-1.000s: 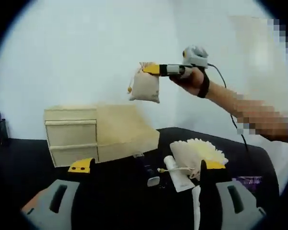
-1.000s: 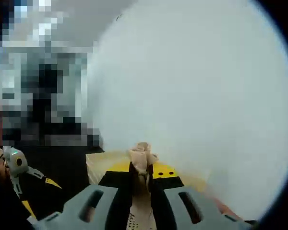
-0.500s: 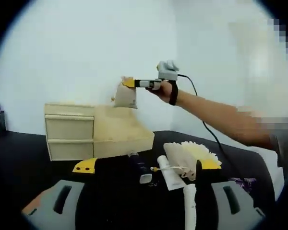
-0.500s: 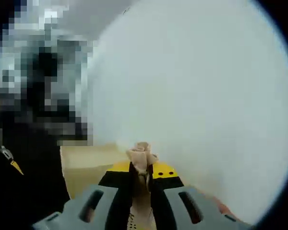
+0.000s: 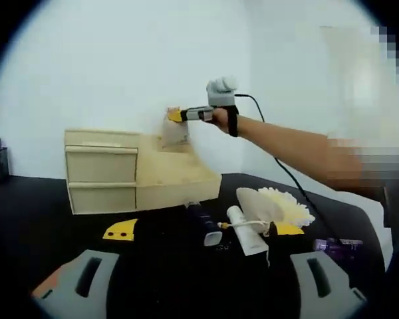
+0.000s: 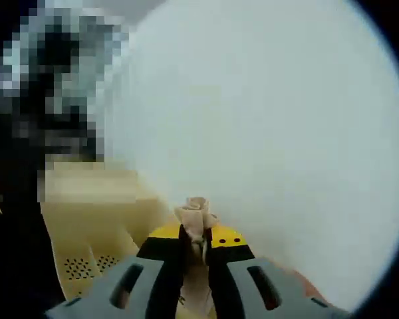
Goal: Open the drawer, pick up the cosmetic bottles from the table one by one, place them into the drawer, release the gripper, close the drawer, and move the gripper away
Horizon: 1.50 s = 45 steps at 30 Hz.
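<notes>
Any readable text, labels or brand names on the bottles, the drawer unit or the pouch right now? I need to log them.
None can be read.
Dark bottle: no legible label.
White tube: any print is too blurred to read.
Purple bottle: too small and blurred.
Wooden drawer unit: plain fronts, no marks.
Cloth pouch, held by the right gripper: no print visible.

A black table [image 5: 46, 212] carries a wooden drawer unit [image 5: 130, 169], scattered tubes [image 5: 246, 232], perhaps a fan [image 5: 279, 206].
</notes>
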Tool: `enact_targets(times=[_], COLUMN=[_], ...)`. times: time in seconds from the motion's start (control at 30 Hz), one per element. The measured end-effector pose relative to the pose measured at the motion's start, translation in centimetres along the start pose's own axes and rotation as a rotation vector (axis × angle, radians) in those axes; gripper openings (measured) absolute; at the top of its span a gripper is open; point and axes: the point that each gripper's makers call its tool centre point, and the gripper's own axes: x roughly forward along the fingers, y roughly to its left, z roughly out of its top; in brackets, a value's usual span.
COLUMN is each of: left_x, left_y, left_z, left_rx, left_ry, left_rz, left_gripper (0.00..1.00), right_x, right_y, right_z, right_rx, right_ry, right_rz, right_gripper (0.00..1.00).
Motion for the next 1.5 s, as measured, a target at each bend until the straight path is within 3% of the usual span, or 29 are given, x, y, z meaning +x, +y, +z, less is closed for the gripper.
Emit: enact_targets(times=[0.07,0.23,0.33,0.5,0.57,0.67,0.77,0.9,0.97,1.23,1.33,1.5], left_x=[0.0,0.2,0.3,0.4,0.4,0.5,0.4,0.5,0.5,0.3,0.3,0.3], left_y=[0.1,0.2,0.1,0.2,0.2,0.5,0.5,0.8,0.8,1.2,1.4,1.5], left_z=[-0.1,-0.3,-0.3,-0.4,-0.3,0.0,-0.1,0.1,0.1,0.6,0.6,0.6], left_rx=[-0.007,-0.006,-0.008,0.000,-0.002,0.000,0.009,0.010,0.016,0.009,0.008,0.008], left_ry=[-0.003,0.004,0.002,0.008,0.004,-0.006,-0.002,-0.008,-0.009,-0.029,-0.028,-0.028], left_rz=[0.002,0.010,0.005,0.003,0.001,0.007,0.007,0.012,0.014,0.021,0.024,0.026], left_gripper=[0.71,0.70,0.69,0.69,0.69,0.68,0.68,0.68,0.68,0.68,0.68,0.68], right_x=[0.3,2.2,2.7,3.7,4.7,4.4,4.5,3.2,2.7,2.2,2.2,1.6], right_y=[-0.6,-1.6,-0.9,-0.9,-1.5,-1.1,-2.3,-2.1,-3.3,-3.3,-4.4,-5.6], right_z=[-1.1,-2.3,-3.1,-3.2,-4.0,-3.6,-4.3,-4.5,-5.0,-5.8,-5.6,-3.9], right_rx=[-0.066,-0.113,-0.196,-0.206,-0.144,-0.043,0.041,0.141,0.108,0.046,0.036,0.032], right_ry=[0.041,0.065,0.109,0.127,0.118,0.073,0.052,0.024,0.018,0.039,0.029,-0.009], right_rz=[-0.035,-0.049,-0.068,-0.081,-0.068,-0.076,-0.089,-0.108,-0.144,-0.166,-0.197,-0.235], right_gripper=[0.10,0.10,0.10,0.10,0.10,0.11,0.12,0.15,0.17,0.22,0.21,0.21])
